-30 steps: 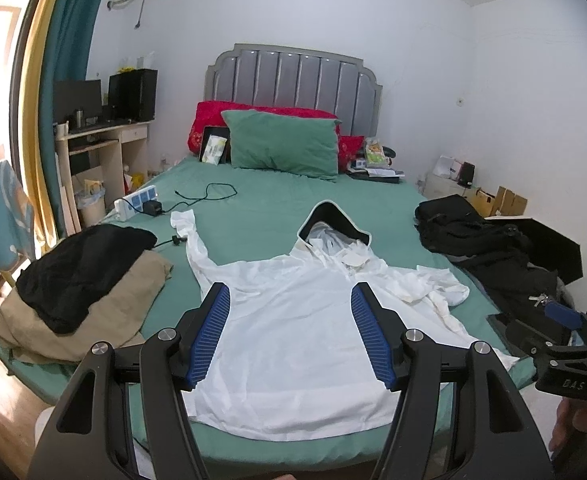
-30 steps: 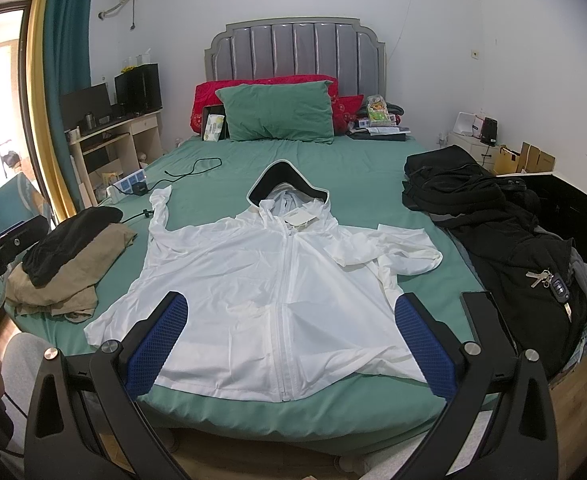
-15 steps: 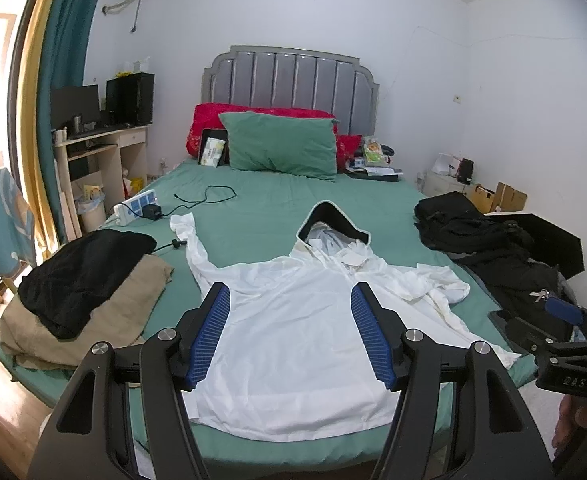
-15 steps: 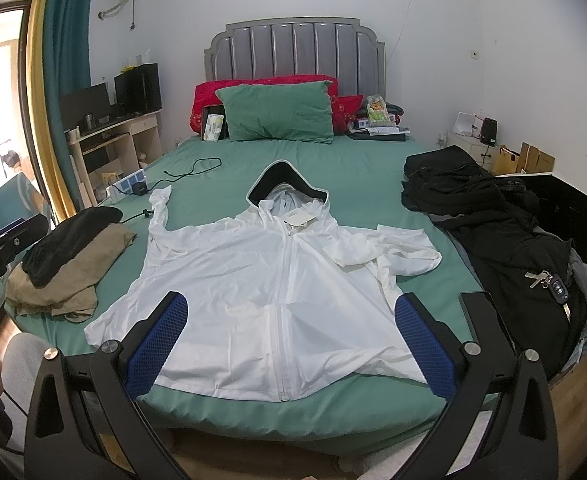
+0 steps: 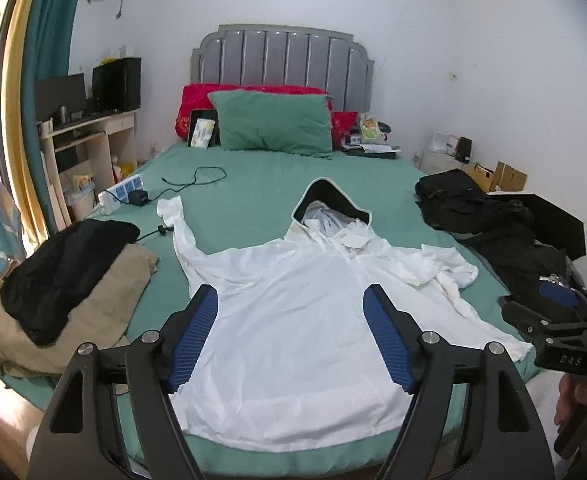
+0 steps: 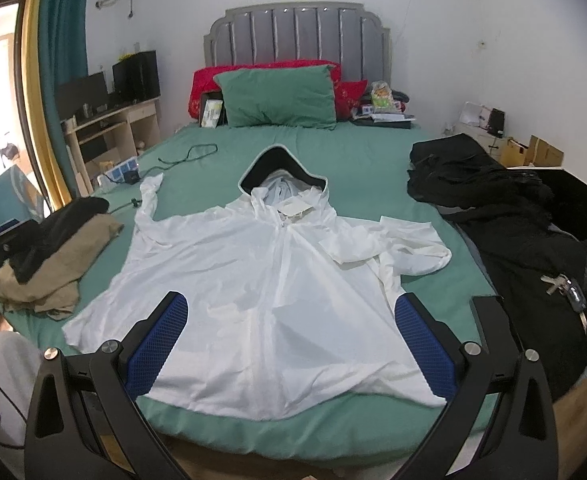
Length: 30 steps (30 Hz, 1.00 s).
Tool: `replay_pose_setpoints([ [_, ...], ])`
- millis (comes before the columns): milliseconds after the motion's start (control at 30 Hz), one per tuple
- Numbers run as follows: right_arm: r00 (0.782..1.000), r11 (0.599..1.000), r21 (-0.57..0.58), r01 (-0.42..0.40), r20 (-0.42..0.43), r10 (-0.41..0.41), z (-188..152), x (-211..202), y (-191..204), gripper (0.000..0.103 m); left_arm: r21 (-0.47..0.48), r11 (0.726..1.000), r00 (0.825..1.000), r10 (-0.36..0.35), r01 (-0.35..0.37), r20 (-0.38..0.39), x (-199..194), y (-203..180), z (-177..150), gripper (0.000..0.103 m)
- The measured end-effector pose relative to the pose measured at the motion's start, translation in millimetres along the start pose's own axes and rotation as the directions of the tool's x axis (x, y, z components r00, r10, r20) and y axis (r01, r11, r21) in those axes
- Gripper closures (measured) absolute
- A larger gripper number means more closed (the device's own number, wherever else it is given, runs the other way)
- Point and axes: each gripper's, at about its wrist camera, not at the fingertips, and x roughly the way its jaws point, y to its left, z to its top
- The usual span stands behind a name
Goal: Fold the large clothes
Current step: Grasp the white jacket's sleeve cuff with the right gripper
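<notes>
The white hooded jacket (image 5: 293,340) lies spread flat, front up, on the green bed (image 6: 373,168), straight ahead of me and below both pairs of jaws. Its long axis runs away from me: the hem sits at the near edge of the bed and the hood (image 6: 283,168) points toward the far headboard, with the zip running down the middle. My left gripper (image 5: 289,338) has just been opening its jaws wider, and they stand well apart with nothing between the blue pads but open air above the jacket's body. My right gripper (image 6: 289,344) is spread wide as well and holds nothing. One sleeve (image 5: 177,224) stretches out to the far left, toward the cable and the power strip, while the other sleeve (image 6: 405,244) is crumpled back on itself at the right side of the jacket. I judge that the left jaws are the nearer to the long left sleeve and left hem corner, and the right jaws the nearer to the bunched right sleeve. Piles of dark and tan clothes (image 5: 65,280) lie on the left of the bed and black clothes (image 6: 493,208) on the right, both apart from the jacket.
</notes>
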Motion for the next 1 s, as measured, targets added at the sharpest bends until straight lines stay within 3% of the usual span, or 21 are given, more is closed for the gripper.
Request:
replay_pose_setpoints([
  [100, 1.0, 1.0, -0.015, 0.016, -0.01, -0.016, 5.0, 22.9, -12.6, 0.001, 0.04, 0.997, 0.997, 0.066, -0.064, -0.043, 27.7, 2.1, -0.9, 0.023],
  [367, 0.994, 0.982, -0.177, 0.063, -0.072, -0.076, 8.6, 111.7, -46.0, 0.002, 0.053, 0.996, 0.983, 0.073, -0.065, -0.171, 109.9, 22.9, -9.3, 0.023],
  [400, 0.993, 0.975, -0.21, 0.068, -0.084, -0.088, 8.8, 124.6, -49.6, 0.009, 0.048, 0.997, 0.981, 0.074, -0.067, -0.179, 117.0, 25.6, -9.8, 0.023],
  [433, 0.989, 0.965, -0.247, 0.082, -0.1, -0.109, 8.8, 138.0, -52.5, 0.017, 0.04, 0.997, 0.979, 0.077, -0.071, -0.189, 126.6, 29.5, -10.1, 0.023],
  [633, 0.953, 0.869, -0.472, 0.152, -0.163, -0.255, 1.0, 217.0, -64.5, 0.031, 0.044, 0.997, 0.968, 0.078, -0.069, -0.239, 186.6, 40.7, -2.7, 0.023],
  [767, 0.933, 0.807, -0.571, 0.153, -0.187, -0.309, -6.4, 259.3, -65.3, 0.034, 0.013, 0.998, 0.97, 0.057, -0.055, -0.237, 217.5, 54.6, 10.0, 0.023],
  [900, 0.931, 0.793, -0.589, 0.154, -0.183, -0.317, 0.1, 281.4, -70.6, 0.035, 0.025, 0.998, 0.972, 0.057, -0.052, -0.228, 240.0, 67.2, 19.2, 0.023],
  [933, 0.935, 0.803, -0.577, 0.15, -0.181, -0.305, 3.5, 284.0, -71.4, 0.04, 0.025, 0.999, 0.972, 0.049, -0.044, -0.228, 247.9, 72.0, 21.8, 0.023],
  [967, 0.939, 0.814, -0.564, 0.141, -0.185, -0.291, 7.6, 286.3, -73.0, 0.056, 0.026, 0.999, 0.972, 0.048, -0.043, -0.229, 252.4, 75.1, 23.1, 0.023],
  [1000, 0.942, 0.826, -0.549, 0.129, -0.192, -0.275, 11.2, 287.0, -75.0, 0.102, 0.032, 0.998, 0.972, 0.051, -0.045, -0.229, 257.6, 77.9, 24.9, 0.023],
])
